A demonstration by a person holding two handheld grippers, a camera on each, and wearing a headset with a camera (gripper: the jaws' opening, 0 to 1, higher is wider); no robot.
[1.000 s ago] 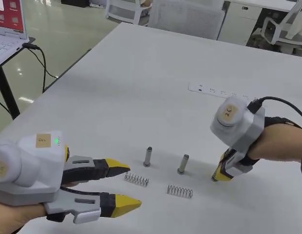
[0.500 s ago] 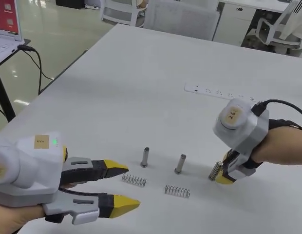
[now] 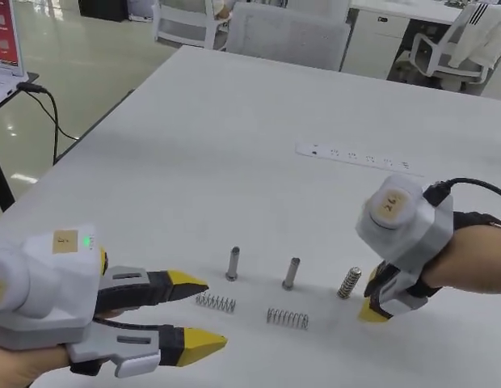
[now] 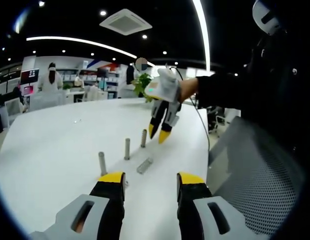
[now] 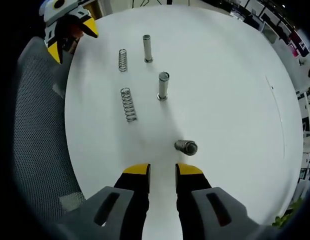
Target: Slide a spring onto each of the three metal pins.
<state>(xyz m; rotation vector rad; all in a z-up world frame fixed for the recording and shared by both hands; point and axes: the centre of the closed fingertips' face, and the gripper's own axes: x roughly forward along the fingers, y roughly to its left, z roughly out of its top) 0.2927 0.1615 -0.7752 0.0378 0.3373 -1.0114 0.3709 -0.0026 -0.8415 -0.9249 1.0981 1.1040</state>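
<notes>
Three metal pins stand in a row on the white table [image 3: 234, 162]. The right pin [image 3: 348, 282] [image 5: 186, 146] [image 4: 143, 138] wears a spring. The middle pin [image 3: 291, 273] [image 5: 163, 85] and the left pin [image 3: 233, 263] [image 5: 147, 48] are bare. Two loose springs [image 3: 216, 303] [image 3: 286, 318] lie in front of them. My right gripper [image 3: 372, 311] [image 5: 162, 170] is open, just right of the sprung pin and holding nothing. Left of the springs, my left gripper [image 3: 206, 315] [image 4: 151, 178] hovers open and empty.
A white power strip [image 3: 355, 158] lies farther back on the table. Office chairs [image 3: 287, 32] stand beyond the far edge. A laptop [image 3: 2, 44] with a cable sits on a stand to the left, past the table's left edge.
The right gripper has let go of the spring, which now sits on the right pin, and has drawn back to the right. The left gripper has hardly moved.
</notes>
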